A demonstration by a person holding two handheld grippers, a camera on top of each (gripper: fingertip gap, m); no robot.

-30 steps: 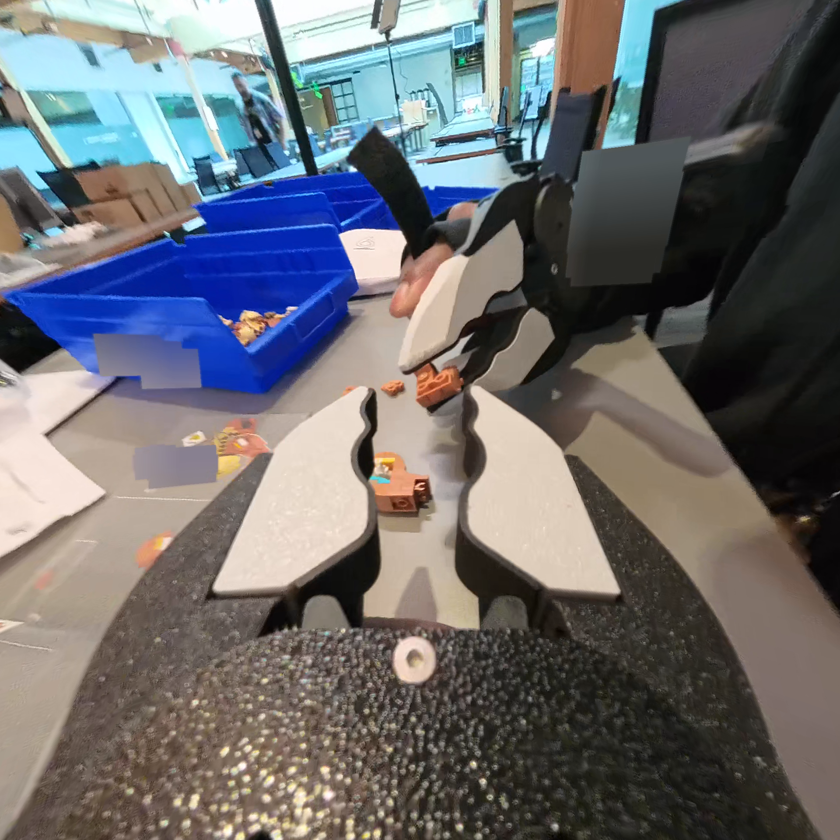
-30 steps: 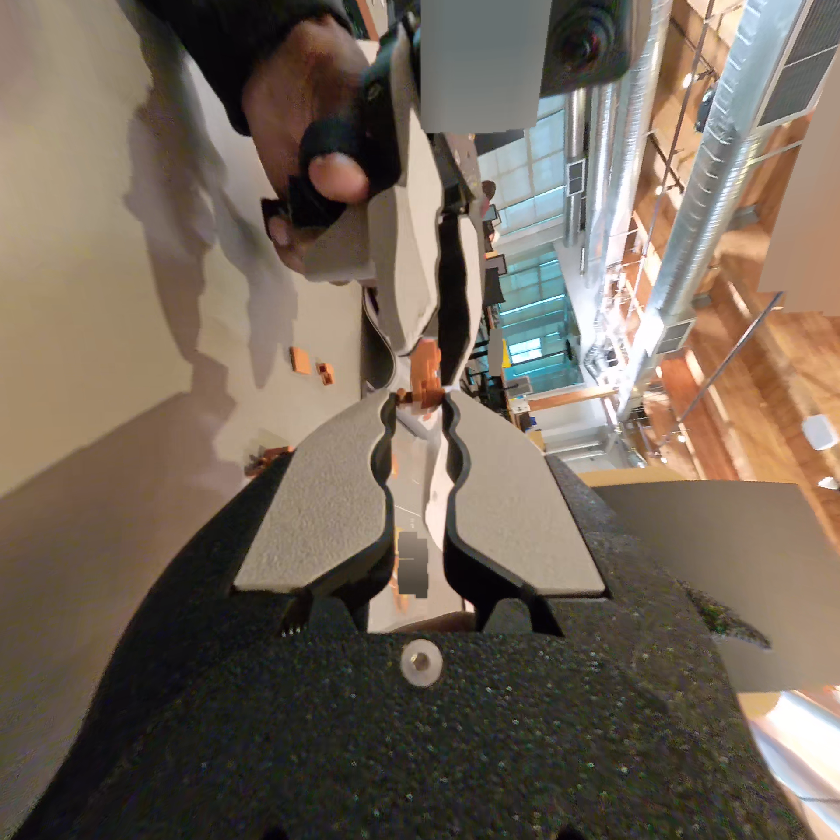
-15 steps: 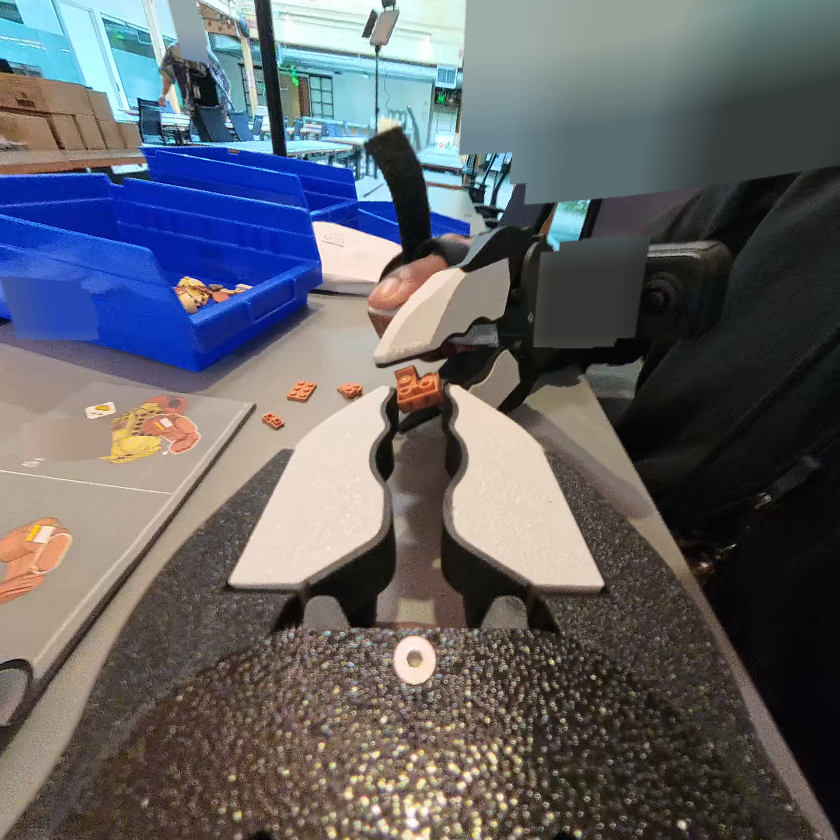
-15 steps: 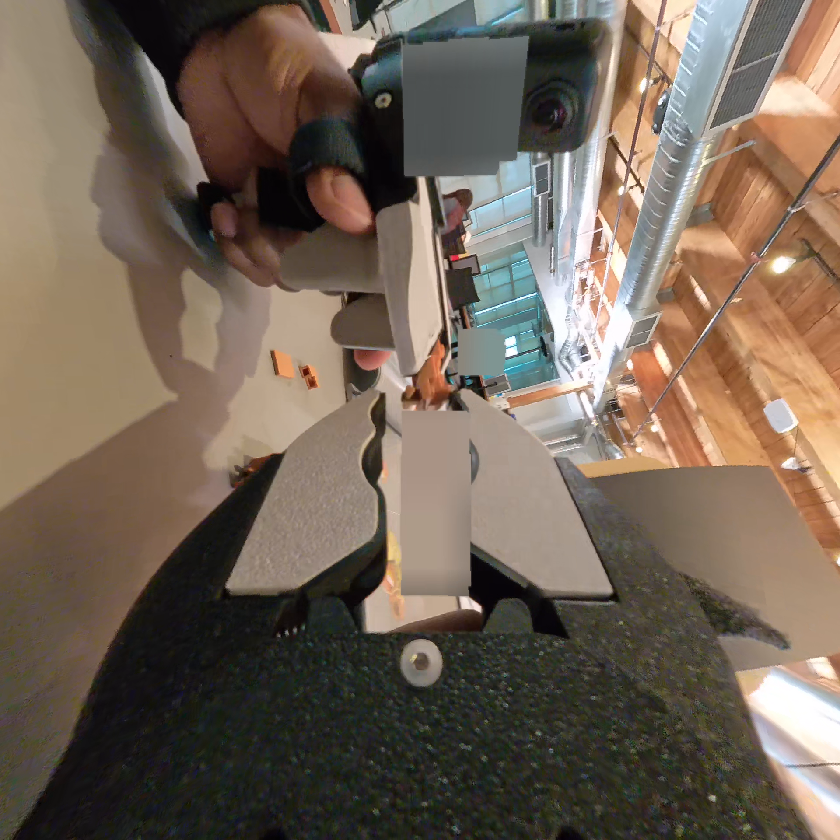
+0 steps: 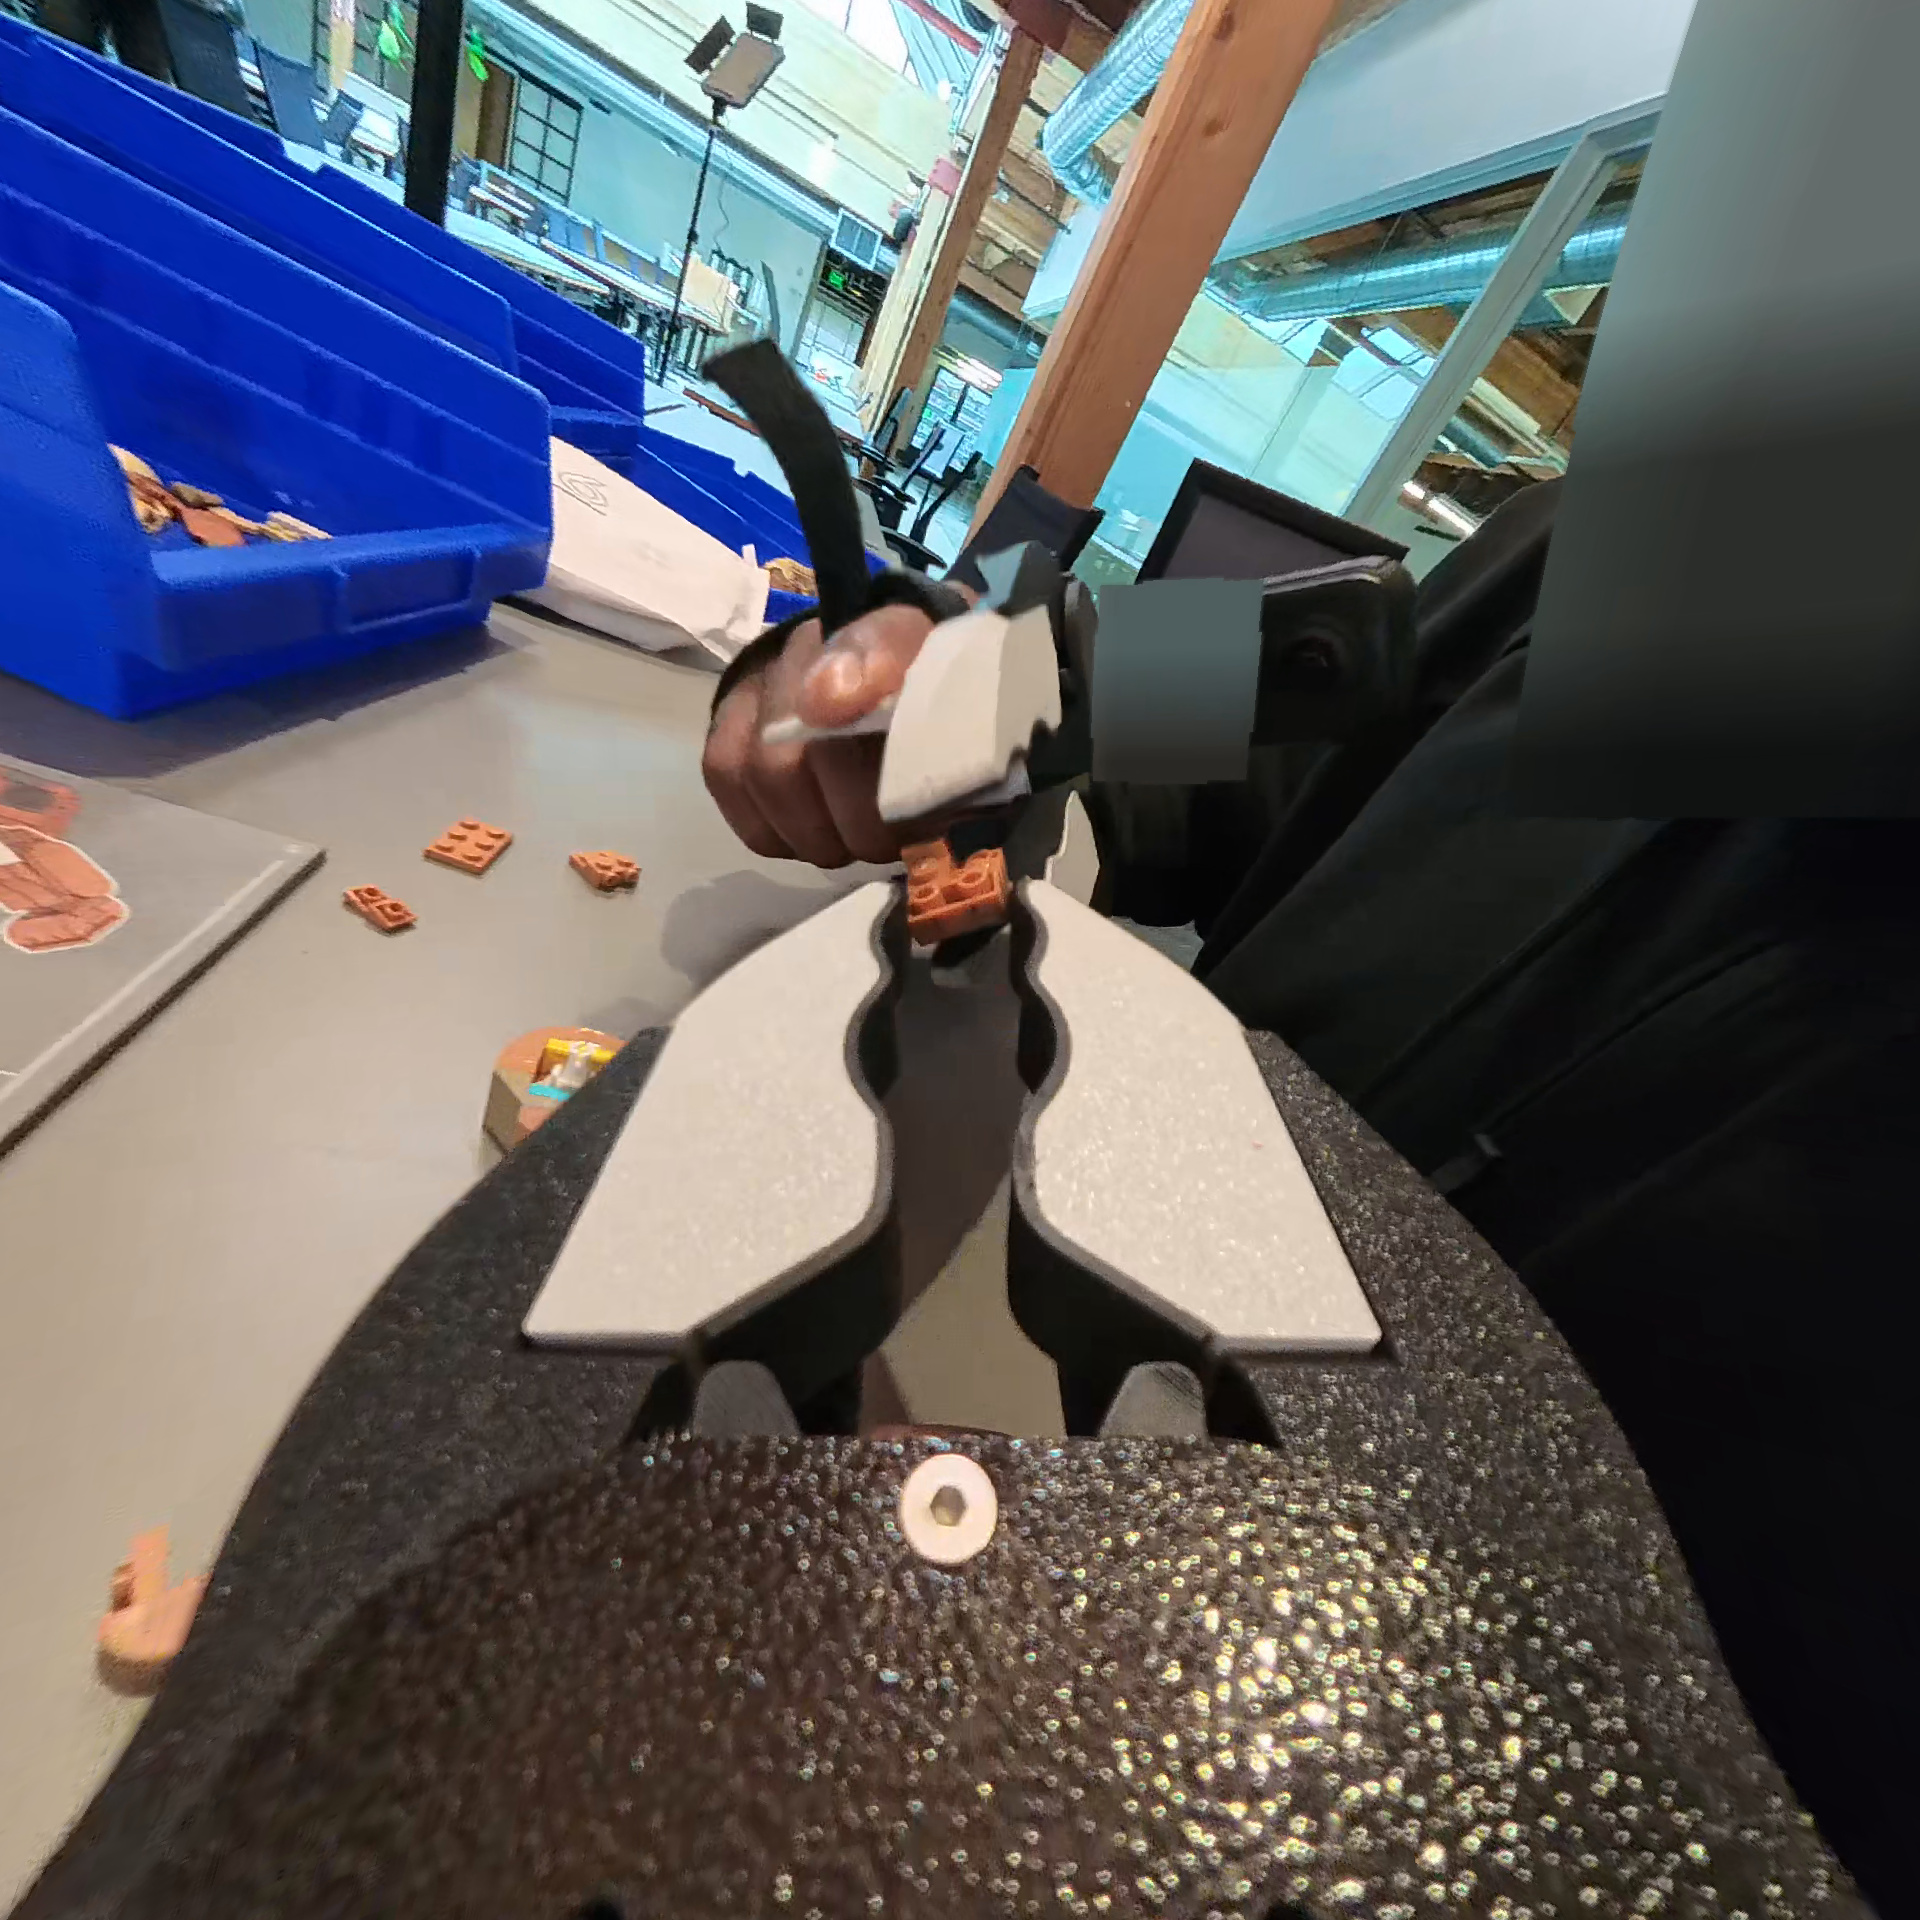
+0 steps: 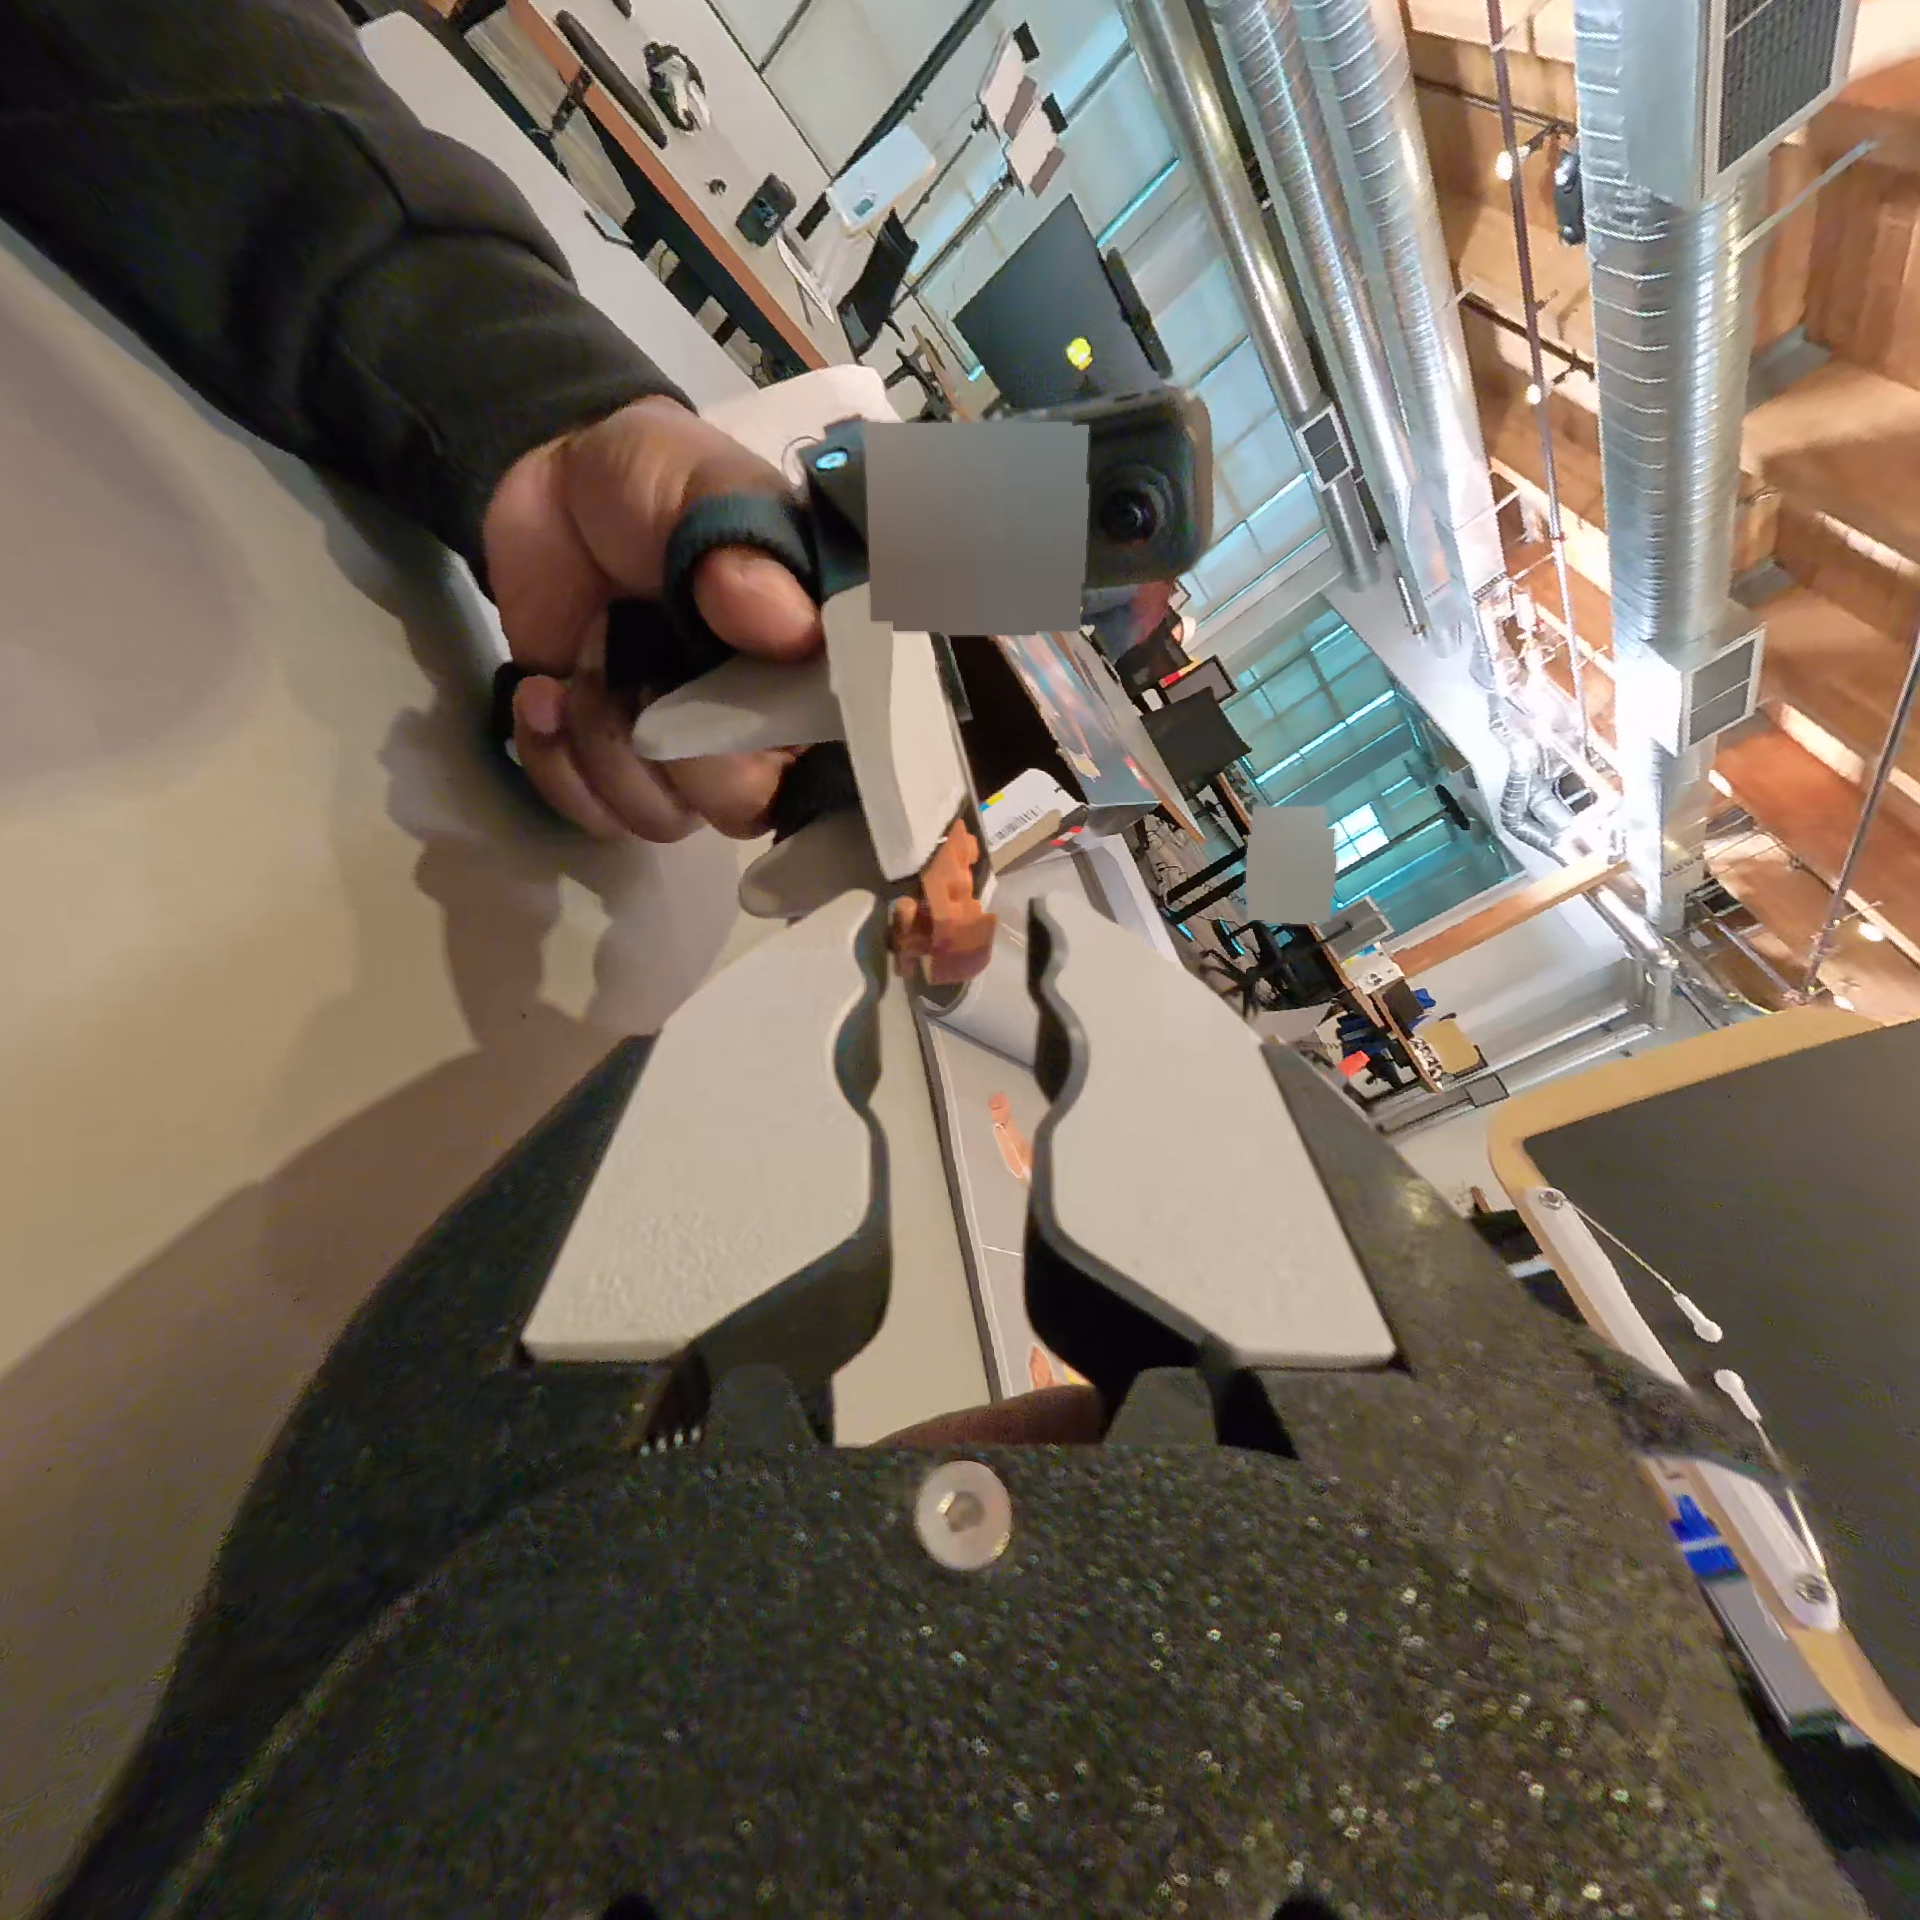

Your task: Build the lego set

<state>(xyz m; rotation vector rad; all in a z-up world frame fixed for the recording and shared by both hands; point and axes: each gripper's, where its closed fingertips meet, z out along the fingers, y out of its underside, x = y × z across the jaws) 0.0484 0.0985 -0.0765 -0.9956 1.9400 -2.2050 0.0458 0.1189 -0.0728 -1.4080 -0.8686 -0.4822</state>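
Each gripper is showing pale grey, wavy-edged fingers on a black speckled body with a silver screw at 6 o'clock. The person is wearing a dark sleeve.

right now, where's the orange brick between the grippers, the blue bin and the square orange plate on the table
orange brick [image 5: 951, 894], left wrist view, on its studded top face
blue bin [image 5: 312, 613], left wrist view, on its front wall
square orange plate [image 5: 468, 844], left wrist view, on its studded top
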